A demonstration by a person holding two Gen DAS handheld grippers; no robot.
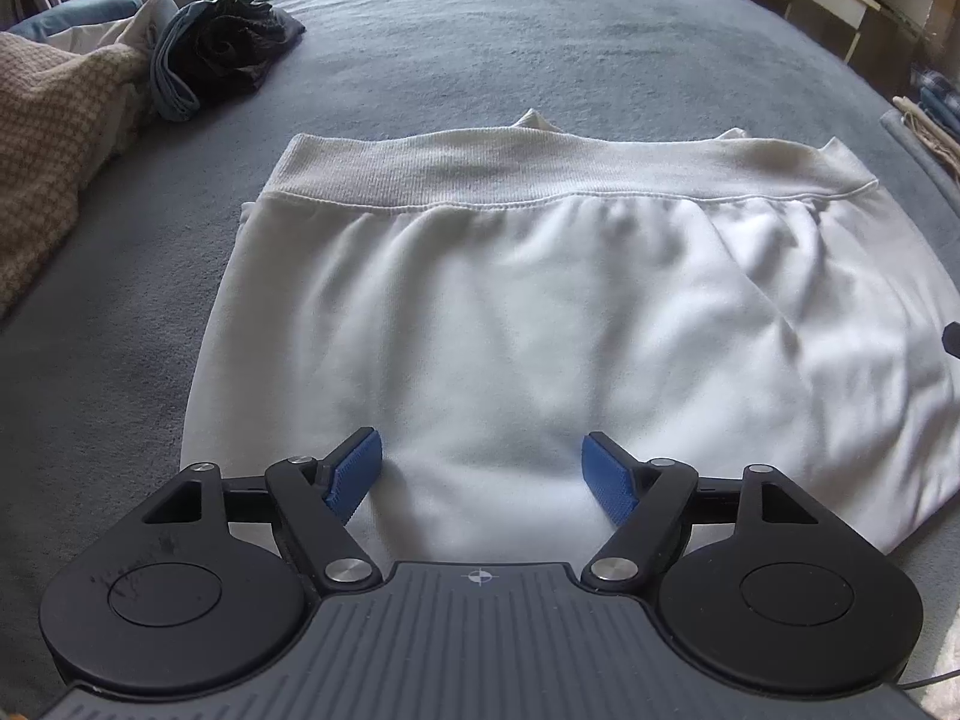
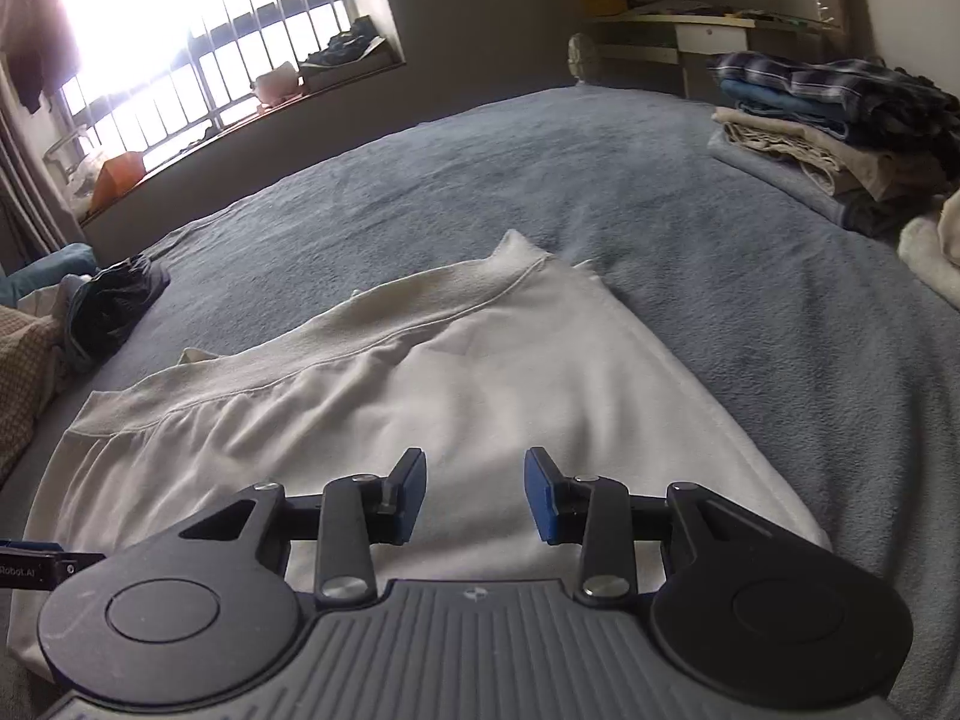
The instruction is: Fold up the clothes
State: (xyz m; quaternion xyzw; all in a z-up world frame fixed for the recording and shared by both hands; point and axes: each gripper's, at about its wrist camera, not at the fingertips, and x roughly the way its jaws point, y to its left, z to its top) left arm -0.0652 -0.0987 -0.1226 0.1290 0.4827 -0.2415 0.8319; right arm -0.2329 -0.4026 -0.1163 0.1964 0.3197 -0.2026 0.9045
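A white garment [image 1: 540,312] with a ribbed band [image 1: 540,171] along its far edge lies folded flat on the grey bedspread [image 1: 480,42]. It also shows in the right wrist view [image 2: 456,396]. My left gripper [image 1: 482,471] is open and empty, just above the garment's near edge, left of centre. My right gripper [image 2: 475,495] is open and empty, over the garment's near right part. A bit of the right gripper [image 1: 951,339] shows at the right edge of the left wrist view, and a bit of the left gripper [image 2: 36,564] shows at the left edge of the right wrist view.
A dark crumpled garment [image 1: 222,54] and a beige knitted piece [image 1: 54,138] lie at the far left of the bed. A stack of folded clothes [image 2: 840,126] sits at the far right. A barred window [image 2: 210,42] and a desk [image 2: 690,36] stand beyond the bed.
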